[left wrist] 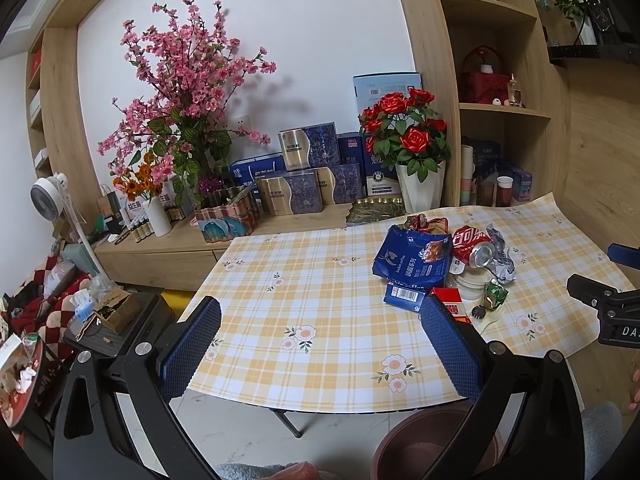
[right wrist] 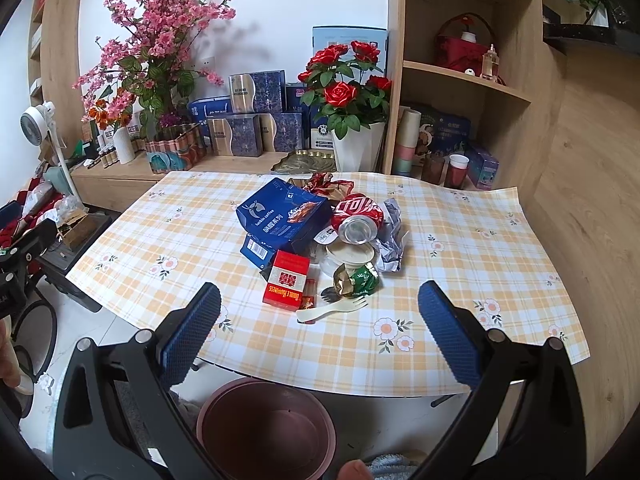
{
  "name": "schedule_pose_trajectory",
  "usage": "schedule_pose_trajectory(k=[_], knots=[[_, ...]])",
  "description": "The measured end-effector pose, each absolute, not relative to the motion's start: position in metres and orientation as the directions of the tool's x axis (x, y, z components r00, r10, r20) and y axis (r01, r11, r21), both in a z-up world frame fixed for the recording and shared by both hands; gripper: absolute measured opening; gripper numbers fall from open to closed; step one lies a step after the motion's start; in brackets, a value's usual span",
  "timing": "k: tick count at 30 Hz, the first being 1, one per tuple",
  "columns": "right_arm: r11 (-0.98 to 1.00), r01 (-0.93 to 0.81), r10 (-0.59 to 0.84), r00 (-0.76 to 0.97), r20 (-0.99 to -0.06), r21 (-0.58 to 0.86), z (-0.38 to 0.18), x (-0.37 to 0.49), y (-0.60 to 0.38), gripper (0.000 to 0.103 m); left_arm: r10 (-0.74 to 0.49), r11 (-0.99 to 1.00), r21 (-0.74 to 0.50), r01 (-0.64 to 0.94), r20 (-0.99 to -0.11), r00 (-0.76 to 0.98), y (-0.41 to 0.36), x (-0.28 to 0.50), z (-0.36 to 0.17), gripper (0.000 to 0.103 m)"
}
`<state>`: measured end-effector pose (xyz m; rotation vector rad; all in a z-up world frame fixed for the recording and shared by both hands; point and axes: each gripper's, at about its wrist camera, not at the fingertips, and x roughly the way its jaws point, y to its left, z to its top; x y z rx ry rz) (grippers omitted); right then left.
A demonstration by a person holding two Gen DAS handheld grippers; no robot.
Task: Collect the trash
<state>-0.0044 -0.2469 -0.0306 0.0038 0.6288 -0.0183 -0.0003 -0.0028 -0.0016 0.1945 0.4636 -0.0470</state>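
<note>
The trash lies in one heap on the checked tablecloth (right wrist: 460, 240), and the red cigarette pack (right wrist: 286, 282) at the heap's near edge serves here as the reference mark.

Right gripper (right wrist: 320, 328): jaws wide apart, nothing between them. It hangs over the table's near edge, and the pack lies straight ahead of the gap, slightly toward the left jaw. The pack's long axis runs roughly away from the camera, in line with the jaws' reach. Just right of the pack, touching or nearly so, a cream plastic spork (right wrist: 332, 309) lies crosswise, closest of all items to the jaws. Right of the pack and a little beyond sits a crumpled green wrapper (right wrist: 358, 280). Behind the pack lie the blue coffee bag (right wrist: 282, 216), the crushed red can (right wrist: 356, 220) with its mouth facing the camera, and crumpled silver foil (right wrist: 394, 236).

Left gripper (left wrist: 320, 344): jaws likewise apart and empty. From its view the heap lies ahead and well to the right, the pack partly hidden behind the right jaw.

Judgement: the right gripper is the nearer and better aligned of the two.

A brown bin (right wrist: 266, 428) stands on the floor below the table's near edge, under the right gripper; nothing can be seen in it.
</note>
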Motion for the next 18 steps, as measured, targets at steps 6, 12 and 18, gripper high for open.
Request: schedule_pose_trajectory(k=[6, 12, 18], knots=[[1.0, 0.02, -0.017, 0.808, -0.589, 0.0, -0.0298, -0.0057, -0.2487, 0.097, -0.001, 0.98, 0.177, 0.09, -0.449, 0.894, -0.0026, -0.0004, -0.0017, 0.098], [1.0, 0.021, -0.017, 0.808, -0.589, -0.001, -0.0301, -0.0058, -0.2493, 0.097, -0.003, 0.98, 0.175, 0.091, -0.449, 0.893, -0.0048, -0.0004, -0.0029, 0.098], [1.0, 0.02, -0.017, 0.808, -0.589, -0.001, -0.0297, -0.0055, -0.2493, 0.097, -0.002, 0.98, 0.175, 0.091, -0.449, 0.893, -0.0056, -0.0005, -0.0034, 0.098]])
